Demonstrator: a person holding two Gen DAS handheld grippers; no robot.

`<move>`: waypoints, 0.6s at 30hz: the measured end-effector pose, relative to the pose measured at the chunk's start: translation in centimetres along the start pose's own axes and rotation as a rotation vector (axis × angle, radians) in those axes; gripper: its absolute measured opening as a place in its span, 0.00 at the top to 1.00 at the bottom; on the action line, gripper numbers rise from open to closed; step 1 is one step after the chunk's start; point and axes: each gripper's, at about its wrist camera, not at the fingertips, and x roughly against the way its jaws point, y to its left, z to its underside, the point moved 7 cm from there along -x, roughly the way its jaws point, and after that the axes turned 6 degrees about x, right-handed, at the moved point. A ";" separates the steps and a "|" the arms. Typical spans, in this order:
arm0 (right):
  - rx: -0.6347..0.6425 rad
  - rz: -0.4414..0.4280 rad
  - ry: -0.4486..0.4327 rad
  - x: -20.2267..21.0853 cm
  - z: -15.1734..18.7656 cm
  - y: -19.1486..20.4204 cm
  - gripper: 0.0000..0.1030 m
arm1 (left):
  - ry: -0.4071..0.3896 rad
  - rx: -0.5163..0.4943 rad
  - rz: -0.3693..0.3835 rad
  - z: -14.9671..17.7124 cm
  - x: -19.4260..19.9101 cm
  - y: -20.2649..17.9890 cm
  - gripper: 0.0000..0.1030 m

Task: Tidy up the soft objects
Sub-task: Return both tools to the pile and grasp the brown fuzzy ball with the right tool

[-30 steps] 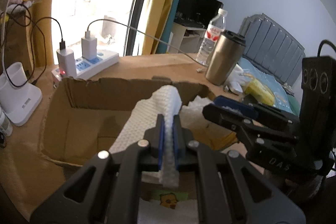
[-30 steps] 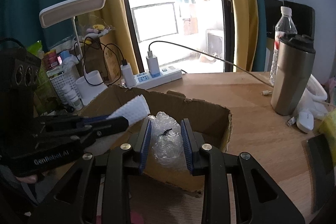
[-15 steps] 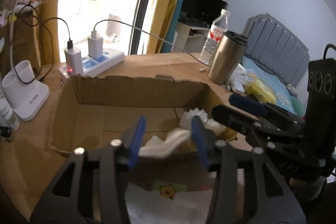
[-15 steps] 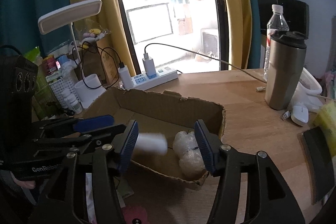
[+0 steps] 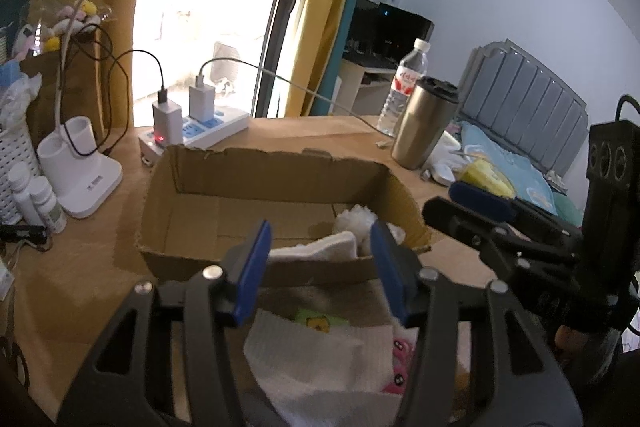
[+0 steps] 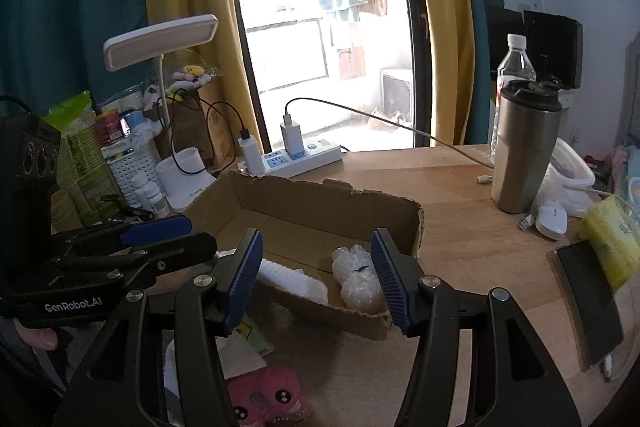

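left wrist view: the left gripper (image 5: 320, 263) hangs over the near edge of the cardboard box (image 5: 280, 171), its blue-padded jaws standing apart with nothing between them. they have just been opening. the white towel roll (image 5: 316, 250) lies inside the box against the near wall, a little to the right of middle, and the crumpled bubble wrap (image 5: 356, 221) sits just beyond it toward the right corner. in front of the box, under the gripper, a loose white cloth (image 5: 320, 367) is spread on the table with a pink plush piece (image 5: 400, 367) at its right edge. the right gripper (image 5: 472, 207) shows at the right, beside the box's right end, its blue pads apart.

from the right wrist view, the right gripper (image 6: 316, 275) is over the same near wall, jaws wide and empty, freshly opened as well. the bubble wrap (image 6: 356, 279) rests on the box floor in the near right corner, seen just inside the right pad but not touched by it. the towel roll (image 6: 292, 279) lies to its left along the near wall. the left gripper (image 6: 168, 239) reaches in from the left, a fingertip of the person's hand visible under its handle.

behind the box, on the wooden table (image 6: 460, 247), stand a power strip (image 6: 300, 159) with two chargers plugged in, a steel tumbler (image 6: 524, 147), a water bottle (image 6: 514, 67) and a white desk lamp (image 6: 160, 41). a dark phone (image 6: 588, 299) lies at the right.
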 end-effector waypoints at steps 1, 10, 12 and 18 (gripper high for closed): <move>0.001 0.002 -0.002 0.3 0.0 0.1 0.42 | -0.004 0.000 0.001 0.1 0.3 0.0 0.48; 0.013 0.016 -0.006 2.2 0.9 1.3 0.42 | -0.031 0.005 0.001 1.3 2.9 -0.1 0.48; 0.014 0.018 -0.006 2.6 1.0 1.5 0.42 | -0.034 0.005 0.002 1.6 3.2 -0.1 0.48; 0.021 0.031 -0.005 3.8 1.8 2.0 0.42 | -0.059 0.020 0.002 2.3 4.9 0.2 0.48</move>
